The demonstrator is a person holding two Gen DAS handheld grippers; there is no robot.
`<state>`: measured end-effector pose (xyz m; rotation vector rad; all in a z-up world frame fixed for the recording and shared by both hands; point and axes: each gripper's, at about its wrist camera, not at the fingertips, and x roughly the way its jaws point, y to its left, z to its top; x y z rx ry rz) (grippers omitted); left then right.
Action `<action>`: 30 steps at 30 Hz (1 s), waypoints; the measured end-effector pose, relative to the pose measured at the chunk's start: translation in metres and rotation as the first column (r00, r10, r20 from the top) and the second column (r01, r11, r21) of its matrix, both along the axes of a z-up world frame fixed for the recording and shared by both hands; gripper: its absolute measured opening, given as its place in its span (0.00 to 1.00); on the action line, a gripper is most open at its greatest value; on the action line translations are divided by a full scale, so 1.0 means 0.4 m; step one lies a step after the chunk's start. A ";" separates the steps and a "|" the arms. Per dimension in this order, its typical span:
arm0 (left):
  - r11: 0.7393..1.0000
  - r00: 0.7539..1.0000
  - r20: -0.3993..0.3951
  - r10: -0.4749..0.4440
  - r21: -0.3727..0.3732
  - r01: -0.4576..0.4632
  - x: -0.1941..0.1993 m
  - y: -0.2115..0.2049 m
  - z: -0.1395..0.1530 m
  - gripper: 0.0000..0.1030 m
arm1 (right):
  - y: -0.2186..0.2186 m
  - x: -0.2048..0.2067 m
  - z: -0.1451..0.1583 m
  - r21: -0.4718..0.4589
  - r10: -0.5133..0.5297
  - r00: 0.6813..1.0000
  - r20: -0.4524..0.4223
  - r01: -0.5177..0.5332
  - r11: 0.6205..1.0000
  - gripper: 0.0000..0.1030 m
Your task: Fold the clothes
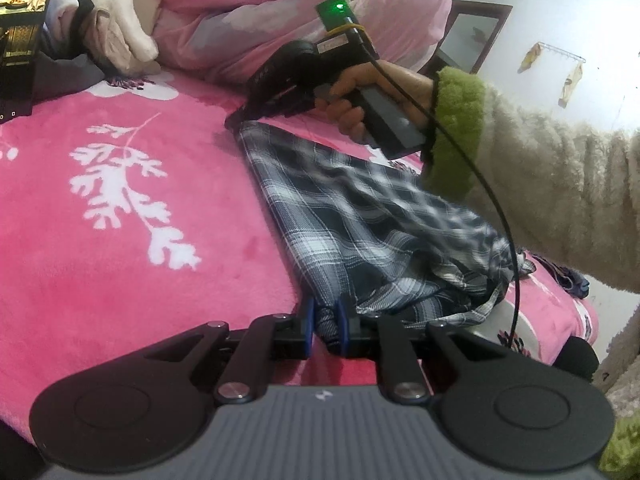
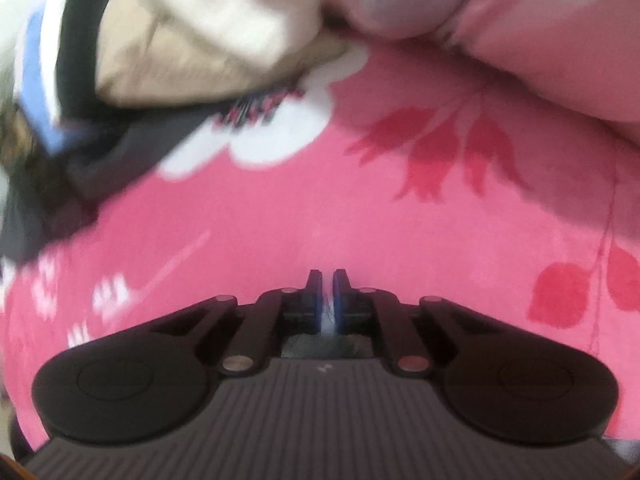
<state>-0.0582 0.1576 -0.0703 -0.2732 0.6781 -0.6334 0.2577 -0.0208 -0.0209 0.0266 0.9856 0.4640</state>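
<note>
A blue-and-white plaid garment (image 1: 360,224) lies stretched across the pink floral blanket (image 1: 120,240). My left gripper (image 1: 325,314) is shut on its near corner, cloth bunched between the blue pads. The right gripper (image 1: 240,118), held by a hand in a cream sleeve with a green cuff, pinches the garment's far corner low over the blanket. In the right wrist view that right gripper (image 2: 328,280) is shut, with a thin sliver of pale cloth (image 2: 328,316) between its pads; the rest of the garment is hidden below it. The view is blurred.
A heap of pink bedding (image 1: 288,12) rises at the back. Beige, white and dark clothes (image 1: 116,36) are piled at the back left, also blurred clothes (image 2: 160,48). A dark box (image 1: 20,40) stands at far left. The blanket edge drops off at right.
</note>
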 end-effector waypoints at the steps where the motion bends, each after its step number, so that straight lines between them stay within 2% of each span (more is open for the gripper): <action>1: 1.000 1.000 0.000 0.005 0.005 -0.005 -0.002 -0.001 0.004 0.14 | -0.015 0.007 0.005 0.037 -0.043 0.999 0.011 0.043 0.998 0.06; 4: 1.000 1.000 0.002 0.018 0.019 -0.018 -0.008 -0.002 0.015 0.14 | -0.102 -0.014 0.059 0.168 -0.153 0.988 -0.008 0.152 0.974 0.08; 6: 0.999 1.000 0.003 0.027 0.029 -0.027 -0.011 -0.003 0.022 0.14 | -0.162 -0.059 0.102 0.222 -0.186 0.982 -0.003 0.182 0.958 0.08; 9: 0.998 0.999 0.004 0.041 0.044 -0.041 -0.017 -0.005 0.034 0.15 | -0.257 -0.148 0.156 0.210 -0.209 0.978 0.011 0.202 0.957 0.09; 11: 0.997 0.999 0.005 0.050 0.053 -0.050 -0.021 -0.006 0.041 0.15 | -0.331 -0.215 0.171 0.214 -0.232 0.973 -0.015 0.229 0.950 0.10; 14: 0.996 0.998 0.007 0.063 0.068 -0.064 -0.026 -0.008 0.052 0.20 | -0.415 -0.291 0.151 0.166 -0.249 0.968 -0.029 0.250 0.954 0.11; 17: 0.994 0.997 0.009 0.077 0.082 -0.077 -0.032 -0.009 0.063 0.23 | -0.496 -0.328 0.081 0.108 -0.301 0.949 -0.090 0.310 0.945 0.12; 19: 0.989 0.995 0.026 0.100 0.110 -0.103 -0.038 -0.010 0.084 0.23 | -0.542 -0.318 0.041 0.044 -0.357 0.933 -0.054 0.359 0.932 0.11; 21: 0.983 0.992 0.039 0.124 0.130 -0.128 -0.039 -0.012 0.105 0.24 | -0.610 -0.317 0.037 0.067 -0.446 0.895 -0.014 0.446 0.892 0.10; 23: 0.980 0.988 0.049 0.144 0.134 -0.149 -0.025 -0.024 0.126 0.30 | -0.679 -0.316 0.034 0.095 -0.532 0.846 0.023 0.528 0.844 0.13; 26: 0.977 0.986 0.063 0.155 0.140 -0.163 0.019 -0.053 0.156 0.36 | -0.754 -0.369 0.059 0.236 -0.556 0.830 0.037 0.533 0.812 0.13; 27: 0.977 0.986 0.062 0.155 0.142 -0.162 0.040 -0.066 0.163 0.36 | -0.774 -0.382 0.060 0.252 -0.557 0.830 0.038 0.531 0.809 0.13; 28: 0.977 0.987 0.049 0.153 0.144 -0.159 0.064 -0.083 0.162 0.37 | -0.801 -0.389 0.054 0.243 -0.556 0.830 0.039 0.532 0.811 0.13; 30: 0.977 0.988 0.023 0.150 0.149 -0.151 0.113 -0.116 0.159 0.37 | -0.847 -0.385 0.034 0.193 -0.595 0.802 0.051 0.576 0.794 0.12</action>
